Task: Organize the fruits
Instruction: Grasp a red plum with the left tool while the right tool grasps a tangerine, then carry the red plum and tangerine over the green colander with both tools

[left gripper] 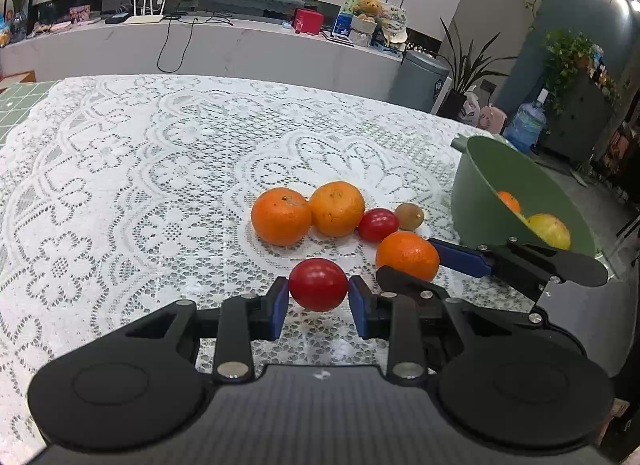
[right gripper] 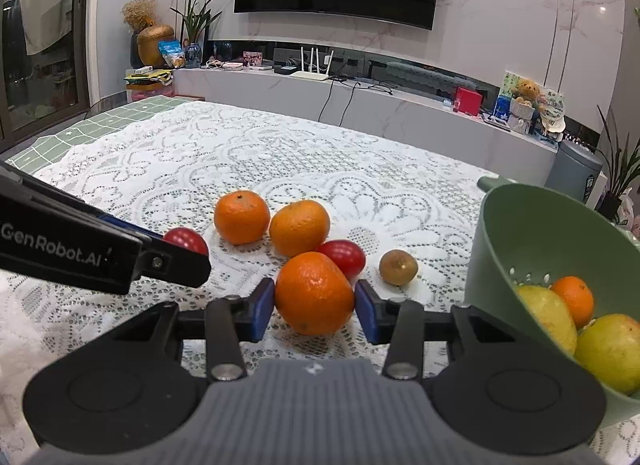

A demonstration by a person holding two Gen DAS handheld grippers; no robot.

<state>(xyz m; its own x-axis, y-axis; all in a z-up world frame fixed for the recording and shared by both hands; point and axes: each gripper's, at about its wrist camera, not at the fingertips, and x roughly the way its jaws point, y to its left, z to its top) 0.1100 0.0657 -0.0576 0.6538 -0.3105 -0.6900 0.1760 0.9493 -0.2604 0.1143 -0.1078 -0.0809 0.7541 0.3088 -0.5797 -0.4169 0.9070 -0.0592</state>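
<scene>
My left gripper [left gripper: 318,297] pinches a cherry tomato [left gripper: 318,284] lifted clear of the lace; my right gripper [right gripper: 315,307] hugs a mandarin [right gripper: 314,293] on the table, both bound for the green colander [right gripper: 520,233] at right

table [right gripper: 120,133] | lace cloth [right gripper: 280,153] | fruits [right gripper: 299,227], green colander [right gripper: 520,225]

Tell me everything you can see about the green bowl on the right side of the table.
The green bowl is a matte, plastic-looking colander with small drain holes low on its inner wall and a lip or handle at its far rim. It sits at the right edge of the lace tablecloth and looks tilted in these fisheye views, its opening facing the cameras. Inside lie two yellow-green fruits and a small orange. Neither gripper appears to touch it.
</scene>
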